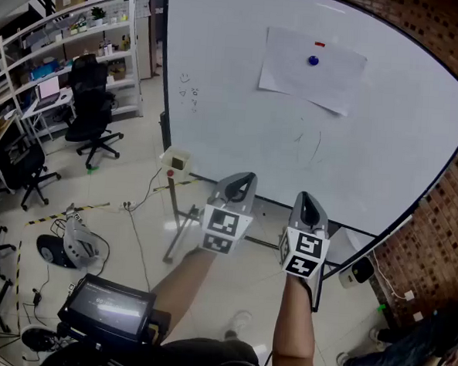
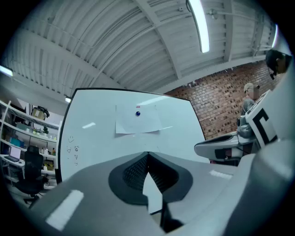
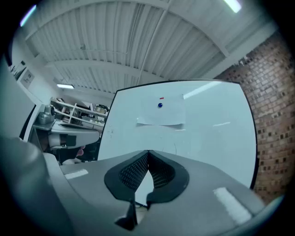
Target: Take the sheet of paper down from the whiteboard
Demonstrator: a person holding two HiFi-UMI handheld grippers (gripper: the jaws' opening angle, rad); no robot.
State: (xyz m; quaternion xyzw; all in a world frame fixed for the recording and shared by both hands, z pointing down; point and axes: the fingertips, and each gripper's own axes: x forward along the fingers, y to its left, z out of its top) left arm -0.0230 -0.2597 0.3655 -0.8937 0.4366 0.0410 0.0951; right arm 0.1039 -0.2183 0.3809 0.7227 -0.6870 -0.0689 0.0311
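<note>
Currently sheet of paper [image 1: 312,70] on whiteboard [image 1: 242,102], pinned by blue magnet [image 1: 313,60]. Left gripper [image 1: 242,179] and right gripper [image 1: 307,199] both closed, empty, well short of board.

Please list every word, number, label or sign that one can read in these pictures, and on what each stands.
Nothing can be read with certainty.
Whiteboard: small scribbles near its left edge, too small to read.
Sheet of paper: no writing shows, only a blue magnet.
Left hand-held gripper and right hand-held gripper: square black-and-white markers, patterns without letters.
Screen at the bottom of the head view: blurred.
</note>
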